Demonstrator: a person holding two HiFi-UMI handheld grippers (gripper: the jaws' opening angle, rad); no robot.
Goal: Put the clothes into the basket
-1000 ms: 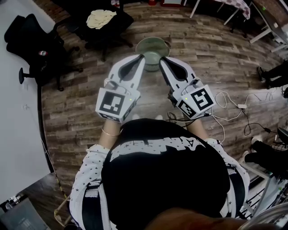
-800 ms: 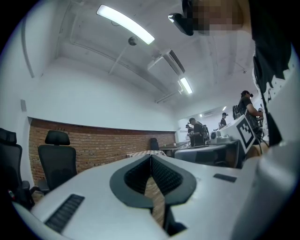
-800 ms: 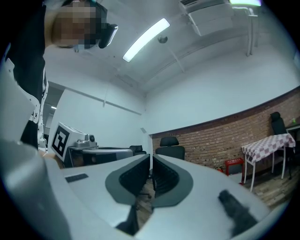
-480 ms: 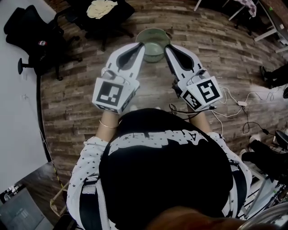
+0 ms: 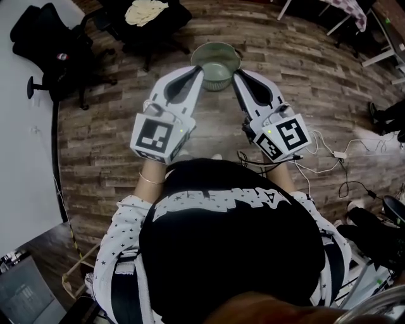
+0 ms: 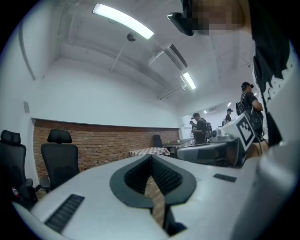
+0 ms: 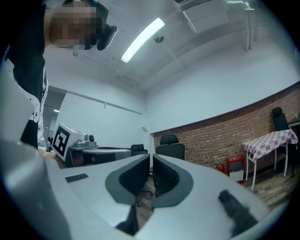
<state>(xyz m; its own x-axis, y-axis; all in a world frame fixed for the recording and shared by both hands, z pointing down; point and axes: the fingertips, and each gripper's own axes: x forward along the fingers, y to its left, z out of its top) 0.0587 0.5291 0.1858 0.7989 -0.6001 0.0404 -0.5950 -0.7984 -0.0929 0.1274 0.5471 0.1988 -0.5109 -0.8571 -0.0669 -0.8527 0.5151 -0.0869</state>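
Note:
A round green basket (image 5: 216,57) stands on the wooden floor ahead of me, and I cannot make out anything inside it. A cream cloth (image 5: 145,11) lies on a dark seat at the far left. My left gripper (image 5: 197,69) and right gripper (image 5: 238,74) are held side by side, pointing level, with their tips over the basket's near rim as seen from above. In the left gripper view the left gripper (image 6: 151,158) has its pads together with nothing between them. The right gripper (image 7: 151,161) is likewise shut and holds nothing.
A black office chair (image 5: 47,44) stands at the left beside a white surface (image 5: 25,158). Cables (image 5: 326,158) trail over the floor at the right. Table legs (image 5: 342,22) show at the far right. Several people (image 6: 201,129) stand in the background.
Both grippers have shifted slightly together with the person, still side by side. The basket and the seat with the cloth sit higher in the head view. Both jaws stay shut.

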